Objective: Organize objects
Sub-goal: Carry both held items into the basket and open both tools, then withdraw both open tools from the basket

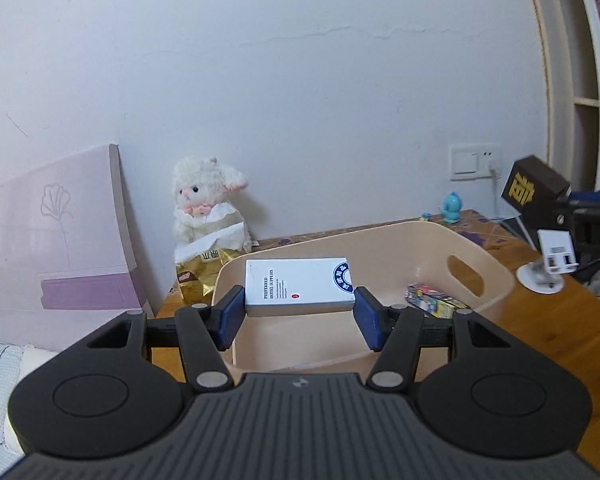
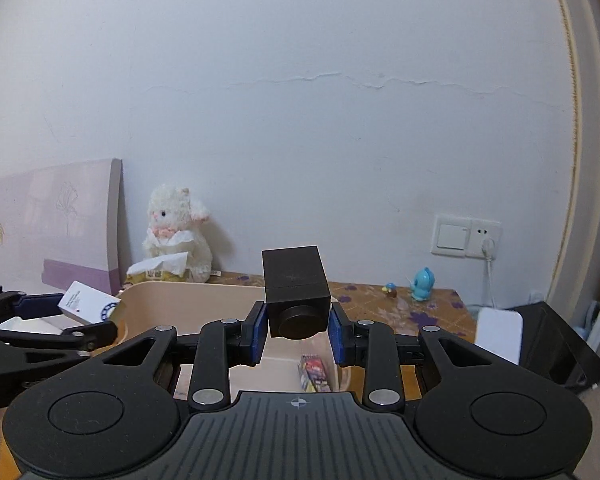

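Observation:
My left gripper (image 1: 298, 316) is shut on a flat white box (image 1: 298, 285) printed "Preferred Hotel Supplies" and holds it above the left part of a beige plastic basket (image 1: 480, 258). A small colourful box (image 1: 436, 303) lies inside the basket. My right gripper (image 2: 298, 330) is shut on a dark brown cube box (image 2: 296, 292) and holds it above the same basket (image 2: 188, 294). The colourful box (image 2: 316, 372) lies below it. The left gripper with the white box (image 2: 88, 304) shows at the left of the right wrist view. The brown box (image 1: 534, 188) shows at the right of the left wrist view.
A white plush lamb (image 1: 206, 208) and a gold packet (image 1: 200, 280) stand against the wall behind the basket. A pink headboard (image 1: 52, 232) stands at left. A blue bird figure (image 2: 422, 284), a wall socket (image 2: 466, 238) and a black box (image 2: 556, 344) are at right.

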A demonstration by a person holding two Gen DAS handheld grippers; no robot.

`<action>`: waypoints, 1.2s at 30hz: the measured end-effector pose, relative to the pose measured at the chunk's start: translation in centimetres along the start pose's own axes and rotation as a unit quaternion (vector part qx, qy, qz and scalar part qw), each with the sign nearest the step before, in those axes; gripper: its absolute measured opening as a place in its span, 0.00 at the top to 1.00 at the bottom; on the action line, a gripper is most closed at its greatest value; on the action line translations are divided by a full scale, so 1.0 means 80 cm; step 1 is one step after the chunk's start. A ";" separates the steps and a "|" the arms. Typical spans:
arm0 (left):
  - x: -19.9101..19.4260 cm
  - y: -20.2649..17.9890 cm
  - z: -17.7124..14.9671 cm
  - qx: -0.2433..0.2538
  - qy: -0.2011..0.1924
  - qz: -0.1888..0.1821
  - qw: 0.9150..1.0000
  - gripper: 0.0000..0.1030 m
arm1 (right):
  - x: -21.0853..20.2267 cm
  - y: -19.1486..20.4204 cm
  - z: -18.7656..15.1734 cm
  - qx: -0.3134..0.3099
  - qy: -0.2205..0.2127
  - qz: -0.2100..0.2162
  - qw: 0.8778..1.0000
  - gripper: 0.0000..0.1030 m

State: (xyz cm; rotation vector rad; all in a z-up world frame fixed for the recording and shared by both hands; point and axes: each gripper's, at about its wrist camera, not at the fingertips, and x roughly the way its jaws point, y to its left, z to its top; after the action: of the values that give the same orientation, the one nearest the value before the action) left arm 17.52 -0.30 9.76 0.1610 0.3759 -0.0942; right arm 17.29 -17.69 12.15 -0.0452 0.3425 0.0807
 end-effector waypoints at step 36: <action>0.060 0.025 -0.012 -0.063 0.119 0.016 0.991 0.09 | 0.025 -0.023 -0.036 -0.015 0.089 0.008 0.996 0.00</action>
State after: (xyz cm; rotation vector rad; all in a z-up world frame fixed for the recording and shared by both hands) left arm 21.86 1.52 7.33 0.0529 0.6146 -0.0182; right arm 18.36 -19.59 8.81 -0.0799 0.5200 0.0988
